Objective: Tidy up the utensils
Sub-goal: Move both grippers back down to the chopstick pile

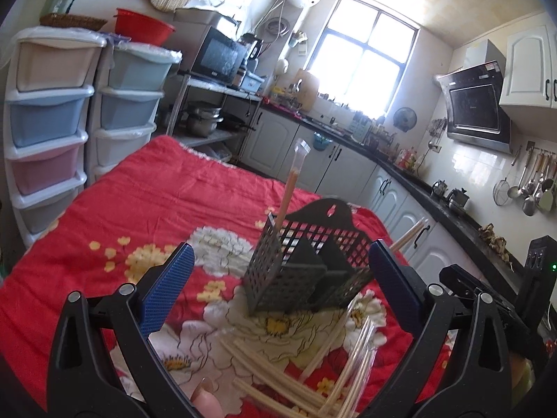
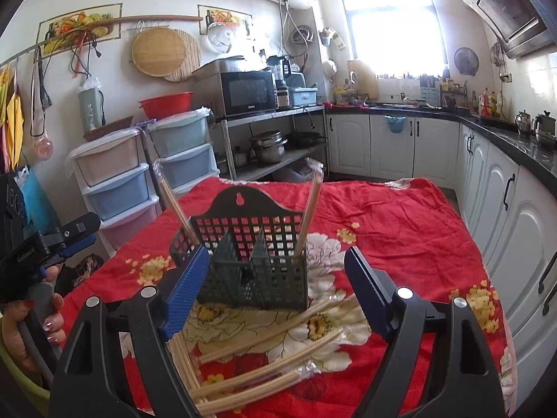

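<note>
We hold both the left gripper [image 1: 280,280] and the right gripper [image 2: 276,291] released, empty, before the black basket [image 2: 250,257] above loose chopsticks [image 2: 264,379].

Loose chopstick packs [image 2: 264,369] cut off by bottom edge; holder [image 2: 257,264] floor hidden.

Utensil caddy [image 2: 256,268] standing mid-worktop [image 2: 400,223] on the cloth, one wrapped chopstick pair [image 2: 310,209] leaning in its right compartment, another [image 2: 174,205] in its left, loose pairs [image 2: 264,376] lying in front, drawer towers [image 2: 115,181] behind left.
</note>
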`<state>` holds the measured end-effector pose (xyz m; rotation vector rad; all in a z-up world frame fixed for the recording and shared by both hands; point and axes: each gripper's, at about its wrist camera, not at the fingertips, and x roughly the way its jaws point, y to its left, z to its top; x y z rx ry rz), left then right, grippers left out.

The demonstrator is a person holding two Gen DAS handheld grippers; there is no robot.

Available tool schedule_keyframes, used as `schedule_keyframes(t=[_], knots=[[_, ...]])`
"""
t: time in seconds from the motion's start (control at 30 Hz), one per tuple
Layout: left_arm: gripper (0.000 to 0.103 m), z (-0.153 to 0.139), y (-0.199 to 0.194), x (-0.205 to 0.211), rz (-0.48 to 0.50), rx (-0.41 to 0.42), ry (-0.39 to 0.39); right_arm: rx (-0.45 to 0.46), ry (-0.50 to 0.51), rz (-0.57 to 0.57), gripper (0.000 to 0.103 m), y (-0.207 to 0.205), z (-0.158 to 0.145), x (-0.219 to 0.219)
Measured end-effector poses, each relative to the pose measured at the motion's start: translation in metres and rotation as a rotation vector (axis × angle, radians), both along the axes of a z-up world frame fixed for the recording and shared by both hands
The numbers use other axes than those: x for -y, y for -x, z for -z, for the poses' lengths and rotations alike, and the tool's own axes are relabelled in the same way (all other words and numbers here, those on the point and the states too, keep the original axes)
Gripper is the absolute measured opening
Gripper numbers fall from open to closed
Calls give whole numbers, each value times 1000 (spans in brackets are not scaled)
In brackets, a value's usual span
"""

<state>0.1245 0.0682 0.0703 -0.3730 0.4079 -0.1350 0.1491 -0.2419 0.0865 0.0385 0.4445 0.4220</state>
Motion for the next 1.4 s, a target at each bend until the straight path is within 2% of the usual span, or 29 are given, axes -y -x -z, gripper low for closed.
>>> schedule_keyframes(t=[0.4, 0.93, 1.4], knots=[[92, 37, -2, -9, -5, -111, 17, -50, 30, -22, 78, 4, 20, -5], [92, 84, 4, -5, 70, -265, 76, -123, 70, -21, 78, 2, 47, -3], [74, 115, 8, 5, 140, -388, 131, -211, 85, 0, 78, -7, 72, 6]])
